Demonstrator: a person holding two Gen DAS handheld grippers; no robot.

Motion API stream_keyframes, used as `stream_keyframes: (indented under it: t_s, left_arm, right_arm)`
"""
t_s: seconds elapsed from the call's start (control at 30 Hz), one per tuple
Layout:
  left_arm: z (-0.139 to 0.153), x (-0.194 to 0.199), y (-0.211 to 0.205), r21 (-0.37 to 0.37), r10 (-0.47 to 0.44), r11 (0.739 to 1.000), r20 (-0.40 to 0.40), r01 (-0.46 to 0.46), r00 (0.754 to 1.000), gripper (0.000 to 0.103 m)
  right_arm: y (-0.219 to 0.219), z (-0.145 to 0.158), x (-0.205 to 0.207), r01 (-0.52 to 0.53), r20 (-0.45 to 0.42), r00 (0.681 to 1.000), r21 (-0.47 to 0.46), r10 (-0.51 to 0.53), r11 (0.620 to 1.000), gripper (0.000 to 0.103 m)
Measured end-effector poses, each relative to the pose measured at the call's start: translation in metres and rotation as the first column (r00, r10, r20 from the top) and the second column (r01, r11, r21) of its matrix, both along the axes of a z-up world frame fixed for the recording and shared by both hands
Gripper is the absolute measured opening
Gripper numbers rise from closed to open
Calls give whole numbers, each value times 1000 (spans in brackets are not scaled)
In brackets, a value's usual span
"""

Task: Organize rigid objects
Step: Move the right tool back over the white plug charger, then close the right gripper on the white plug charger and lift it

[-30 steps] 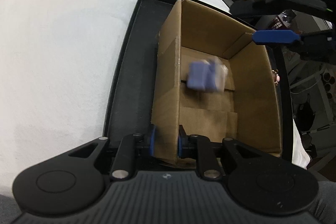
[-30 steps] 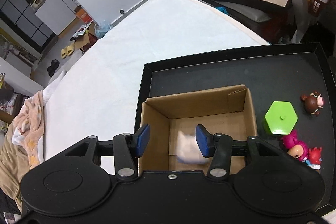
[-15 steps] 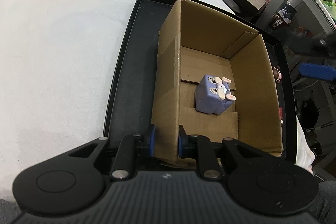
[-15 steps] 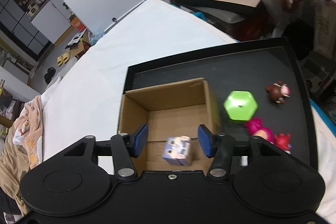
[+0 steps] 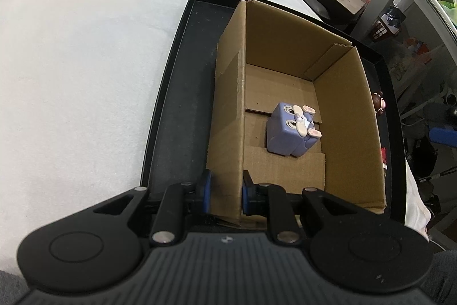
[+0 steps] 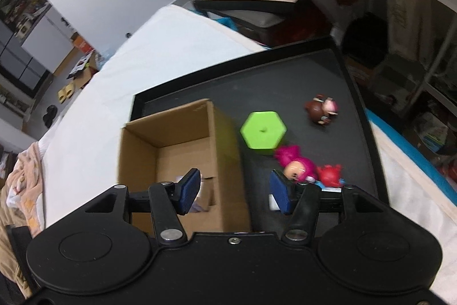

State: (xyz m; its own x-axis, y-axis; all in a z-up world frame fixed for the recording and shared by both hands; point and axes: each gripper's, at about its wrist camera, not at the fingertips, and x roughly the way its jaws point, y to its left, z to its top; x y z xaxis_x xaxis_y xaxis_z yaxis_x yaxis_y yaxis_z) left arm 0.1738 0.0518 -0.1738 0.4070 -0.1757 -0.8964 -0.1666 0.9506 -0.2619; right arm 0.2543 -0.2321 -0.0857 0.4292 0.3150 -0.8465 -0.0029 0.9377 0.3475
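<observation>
Since half a second earlier, our right gripper (image 6: 232, 192) had swung away from over the cardboard box (image 5: 348, 133) toward the toys beside it, while the purple cube toy (image 5: 291, 130) lay where it had landed, on the box floor near the middle, face turned upward. Our left gripper (image 5: 224, 189) had not shifted: it pinched the near corner of the box's left wall, one blue pad outside and one inside, holding the box steady on the black tray (image 5: 177, 93).

We judged that one toy was packed and the step in hand was the reach for the next. The right gripper hung empty with its fingers spread wide, straddling the box's right wall in the wrist view. Right of the box on the tray stood the green hexagonal block (image 6: 262, 133), just beyond it the brown figure (image 6: 321, 110), and nearer us the pink figure (image 6: 297, 163) touching the red toy (image 6: 330, 173).

The next move, we thought, called for carrying the open fingers clear of the box wall, lowering them around the pink figure or the green block, and closing squarely without knocking its neighbours.
</observation>
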Motion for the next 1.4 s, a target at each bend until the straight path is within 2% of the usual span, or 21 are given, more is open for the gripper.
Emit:
stream_keyframes:
  t_s: [0.2,0.4,0.67,0.9,1.13,1.27,1.4]
  left_arm:
    - [0,1,-1,9,0,1000,-4,0,1000,18]
    - [0,3,-5,25,-7,1000,-7,7,1000,18]
    - [-2,3,-7,37,-10,999,-7,10,1000,18]
    - [-3,3,-7,33,-9,999,-6,10,1000,18]
    - [-4,1,-6,27,-10,1000,-2,10,1000,19]
    - [-4,2,-4,21,-14,1000,-3,14,1000,19]
    - [-4,3,-3,19,-17,1000,-3,17,1000,19]
  right_arm:
    - [-22,-22,-1,49,-40,998,-10,-49,999,55]
    - [-32,-48,-4,82,-79,993,-8,-83,997,65]
    - [-42,-81,-8,165,-112,981,55,-158,985,65]
    - [-43,-97,-8,173,-134,978,113,-157,978,65]
    - [-42,-123,0,228,-254,951,200,-174,953,65]
    - [-43,-131,6,249,-275,943,214,-186,945,65]
    - [-41,-136,10,262,-275,939,190,-205,946,65]
